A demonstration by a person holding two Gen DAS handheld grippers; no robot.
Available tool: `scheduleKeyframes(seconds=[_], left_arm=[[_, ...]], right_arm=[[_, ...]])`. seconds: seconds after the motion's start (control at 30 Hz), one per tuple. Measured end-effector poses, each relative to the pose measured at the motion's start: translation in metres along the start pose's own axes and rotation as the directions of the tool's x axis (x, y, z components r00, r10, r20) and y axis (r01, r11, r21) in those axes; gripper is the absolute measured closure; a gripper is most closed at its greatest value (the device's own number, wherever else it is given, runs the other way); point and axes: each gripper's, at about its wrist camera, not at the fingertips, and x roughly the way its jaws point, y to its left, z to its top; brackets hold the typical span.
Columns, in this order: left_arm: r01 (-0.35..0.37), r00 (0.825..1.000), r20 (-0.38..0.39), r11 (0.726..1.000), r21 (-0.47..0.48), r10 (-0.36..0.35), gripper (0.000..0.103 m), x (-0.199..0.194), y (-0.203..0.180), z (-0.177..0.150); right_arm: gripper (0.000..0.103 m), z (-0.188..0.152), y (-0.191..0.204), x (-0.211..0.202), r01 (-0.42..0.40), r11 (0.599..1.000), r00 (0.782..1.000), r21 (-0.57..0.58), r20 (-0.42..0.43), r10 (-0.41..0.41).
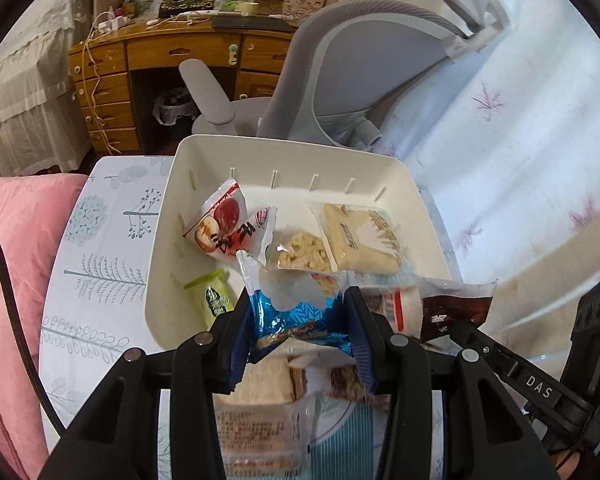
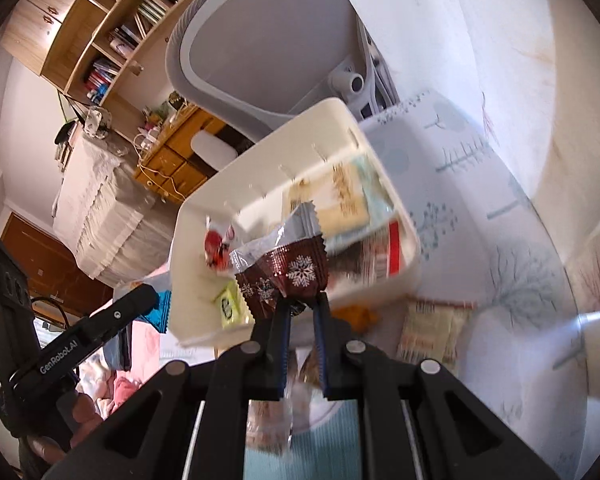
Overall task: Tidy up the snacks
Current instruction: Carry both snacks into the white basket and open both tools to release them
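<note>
A bedroom with a wooden desk point(image 1: 172, 60), a grey office chair point(image 1: 340, 76) and a round table point(image 1: 100, 248) under a cloth printed with pale trees. On the table stands a cream plastic bin point(image 1: 300, 156) that holds several snacks: a red-and-white packet with apples on it point(image 1: 224, 224), a clear bag of pale puffed pieces point(image 1: 300, 254), a flat cream-coloured bar packet point(image 1: 360, 240) and a small green sweet point(image 1: 212, 296). More wrapped snacks lie on the table in front of the bin, under the grippers. The left gripper point(image 1: 300, 332) is clamped on a blue foil snack packet point(image 1: 296, 320) at the bin's near edge. The right gripper point(image 2: 302, 308) pinches a dark brown packet with white snowflakes point(image 2: 296, 268) by its lower edge, just above the bin's near rim; its jaws are nearly together.
</note>
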Motion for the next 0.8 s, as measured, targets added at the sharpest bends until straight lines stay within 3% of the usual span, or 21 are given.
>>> scheduleKeyframes(seconds=[0.07,0.13,0.2,0.23,0.5,0.8], left_arm=[[-0.009,1.0,0.002,1.0,-0.007,0.009,0.061,0.006,-0.001,0.003],[-0.022,1.0,-0.003,1.0,-0.012,0.022,0.052,0.011,-0.002,0.006],[-0.036,0.999,-0.022,0.999,-0.012,0.036,0.035,0.018,-0.004,0.006],[-0.042,0.999,-0.032,0.999,-0.016,0.041,0.033,0.021,-0.004,0.006],[-0.023,0.996,-0.087,0.998,-0.052,0.018,0.029,0.026,-0.006,-0.003],[0.012,0.991,-0.136,1.0,-0.027,-0.015,0.028,0.013,-0.02,-0.025]], right_arm=[[0.092,0.007,-0.004,0.007,0.0,1.0,1.0,-0.003,0.002,0.0],[0.091,0.01,-0.007,0.011,0.004,1.0,1.0,-0.006,0.001,-0.004],[0.088,0.011,-0.009,0.013,0.002,1.0,1.0,-0.007,0.001,-0.002],[0.088,0.011,-0.01,0.015,-0.002,1.0,1.0,-0.006,-0.002,0.002],[0.074,0.01,-0.019,0.011,-0.022,1.0,1.0,0.01,0.001,0.022],[0.059,-0.003,-0.028,-0.012,0.011,1.0,1.0,-0.016,0.02,-0.01]])
